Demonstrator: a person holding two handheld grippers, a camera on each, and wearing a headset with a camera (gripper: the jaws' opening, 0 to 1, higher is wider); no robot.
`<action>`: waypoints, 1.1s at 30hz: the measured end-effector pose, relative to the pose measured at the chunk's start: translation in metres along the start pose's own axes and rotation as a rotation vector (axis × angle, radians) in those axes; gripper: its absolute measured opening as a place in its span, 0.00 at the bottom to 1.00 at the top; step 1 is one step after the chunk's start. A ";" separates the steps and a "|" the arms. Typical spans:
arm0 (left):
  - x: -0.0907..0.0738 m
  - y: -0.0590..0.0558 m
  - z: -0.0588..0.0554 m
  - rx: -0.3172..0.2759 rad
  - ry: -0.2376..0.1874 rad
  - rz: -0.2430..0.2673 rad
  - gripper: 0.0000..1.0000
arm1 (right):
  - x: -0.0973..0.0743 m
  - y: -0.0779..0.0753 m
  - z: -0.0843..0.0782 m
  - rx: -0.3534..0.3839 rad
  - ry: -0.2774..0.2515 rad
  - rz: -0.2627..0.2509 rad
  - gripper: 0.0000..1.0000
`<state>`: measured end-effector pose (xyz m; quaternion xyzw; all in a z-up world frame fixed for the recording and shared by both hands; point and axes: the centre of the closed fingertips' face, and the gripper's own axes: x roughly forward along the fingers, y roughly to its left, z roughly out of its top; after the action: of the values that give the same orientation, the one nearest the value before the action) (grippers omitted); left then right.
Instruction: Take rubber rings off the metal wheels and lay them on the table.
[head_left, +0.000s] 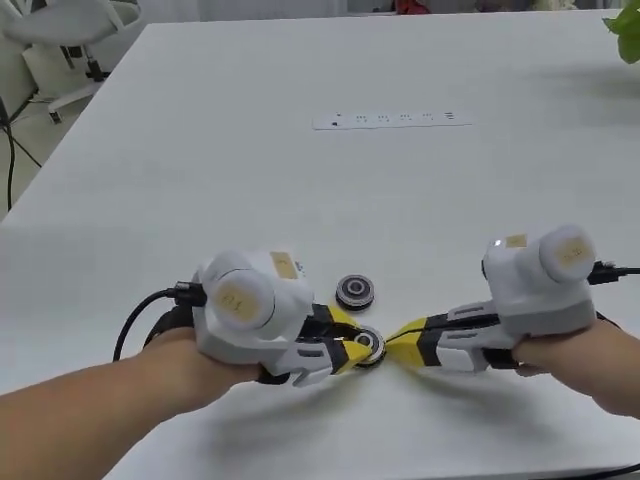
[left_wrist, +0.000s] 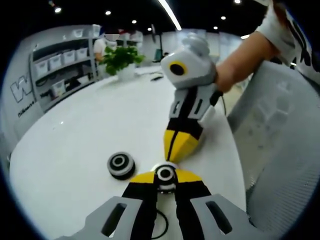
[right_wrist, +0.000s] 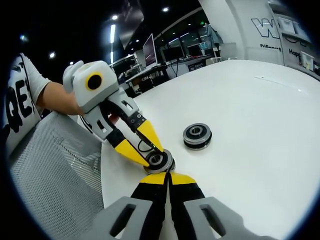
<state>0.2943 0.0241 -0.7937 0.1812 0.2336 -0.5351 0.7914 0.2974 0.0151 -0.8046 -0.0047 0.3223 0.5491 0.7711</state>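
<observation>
A metal wheel is held just above the white table, with my left gripper shut on it. My right gripper comes in from the opposite side. Its jaws are pressed together and their tips touch the wheel's rim. A second wheel with a black rubber ring around it lies flat on the table just beyond the grippers. A thin black loop shows under my left gripper; I cannot tell what it is.
A white socket strip lies farther back on the table. A green plant stands at the far right corner. An office chair is off the table's left side. A grey mesh chair back is close behind the hands.
</observation>
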 end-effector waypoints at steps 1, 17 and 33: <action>0.000 0.000 0.000 0.000 0.001 0.001 0.13 | 0.000 0.000 0.001 0.005 -0.004 -0.003 0.00; 0.001 -0.001 0.000 0.023 0.021 0.018 0.12 | 0.000 0.003 0.012 0.045 -0.037 0.007 0.00; 0.001 -0.003 0.001 0.024 0.014 0.012 0.13 | 0.001 0.018 0.017 -0.033 -0.036 0.050 0.00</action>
<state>0.2921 0.0222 -0.7933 0.1960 0.2316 -0.5318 0.7907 0.2903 0.0292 -0.7849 0.0007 0.2995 0.5732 0.7627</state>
